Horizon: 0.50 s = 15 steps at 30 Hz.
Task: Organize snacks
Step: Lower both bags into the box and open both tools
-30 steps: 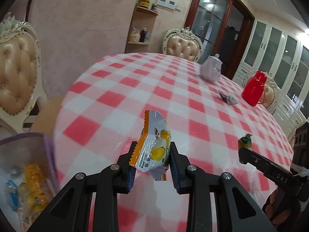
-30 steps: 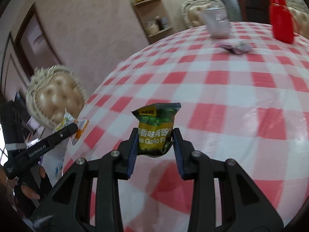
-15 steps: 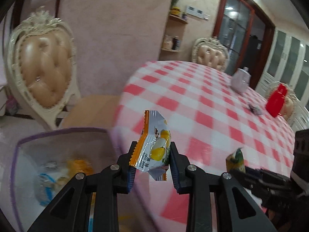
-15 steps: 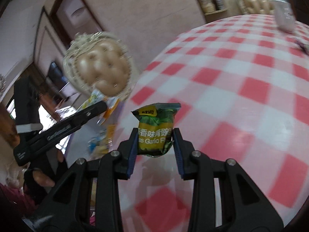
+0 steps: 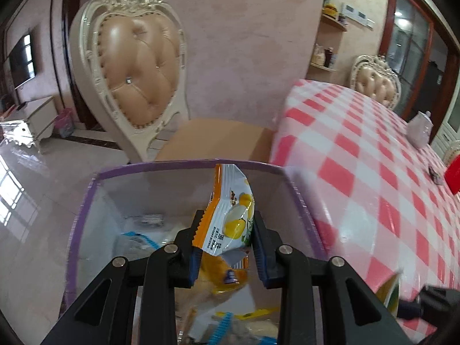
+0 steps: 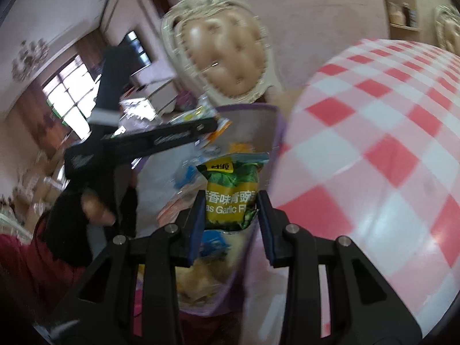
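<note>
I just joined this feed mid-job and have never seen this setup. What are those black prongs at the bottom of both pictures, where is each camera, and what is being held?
There is no robot arm: a person holds a two-finger gripper in each hand, with a fisheye camera on each looking along its fingers. The left wrist view shows the left gripper shut on a white and orange snack packet, over a clear bin with a purple rim that already holds snacks. The right wrist view, blurred, shows the right gripper shut on a green garlic-pea packet near the same bin. Beside the bin are the table with a red checked cloth and a padded chair.

Bin [image 5: 184, 169] mouth open above; table [image 5: 373, 149] edge crowds its right.
</note>
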{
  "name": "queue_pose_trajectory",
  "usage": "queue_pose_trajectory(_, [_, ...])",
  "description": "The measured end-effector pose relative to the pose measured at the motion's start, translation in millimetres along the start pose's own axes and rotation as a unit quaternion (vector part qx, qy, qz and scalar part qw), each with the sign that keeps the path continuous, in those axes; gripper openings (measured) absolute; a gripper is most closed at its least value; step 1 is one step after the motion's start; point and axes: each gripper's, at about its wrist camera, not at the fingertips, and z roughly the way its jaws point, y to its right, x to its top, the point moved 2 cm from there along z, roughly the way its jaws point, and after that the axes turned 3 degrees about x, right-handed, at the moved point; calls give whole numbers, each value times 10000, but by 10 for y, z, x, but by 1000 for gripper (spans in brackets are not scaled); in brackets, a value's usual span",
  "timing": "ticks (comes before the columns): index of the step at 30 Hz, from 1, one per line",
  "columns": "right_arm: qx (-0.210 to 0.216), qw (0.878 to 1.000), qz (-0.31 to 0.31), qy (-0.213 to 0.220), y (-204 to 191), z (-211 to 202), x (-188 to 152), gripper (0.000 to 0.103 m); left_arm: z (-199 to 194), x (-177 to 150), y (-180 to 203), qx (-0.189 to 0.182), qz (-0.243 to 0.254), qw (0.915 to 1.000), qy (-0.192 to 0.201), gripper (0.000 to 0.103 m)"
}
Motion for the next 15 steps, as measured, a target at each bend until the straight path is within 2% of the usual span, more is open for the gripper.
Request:
queue_pose_trajectory(6, [268, 9974, -602, -288, -346, 201, -74, 39, -36, 47, -101, 291, -46, 9996, 51, 32])
queue_pose_trajectory(9, [496, 9955, -711, -370, -425, 220, -126, 42, -61, 66, -113, 584, -8, 9982, 105, 33])
queue_pose_trajectory(10, [623, 9945, -732, -425, -459, 253, -133, 51, -66, 78, -116, 810, 17, 9966, 144, 35])
queue_pose_trajectory(12, [600, 9939, -776, -497, -517, 267, -156, 74, -76, 91, -100, 1156, 50, 9931, 190, 44])
queue_pose_trajectory(14, [402, 9946, -878, -371, -519, 228, -150, 74, -88, 103, -77, 1250, 57, 9919, 219, 66])
queue_pose_trajectory(15, [379, 9948, -880, -343, -509, 198, -146, 74, -95, 108, -59, 1285, 78, 9914, 236, 69])
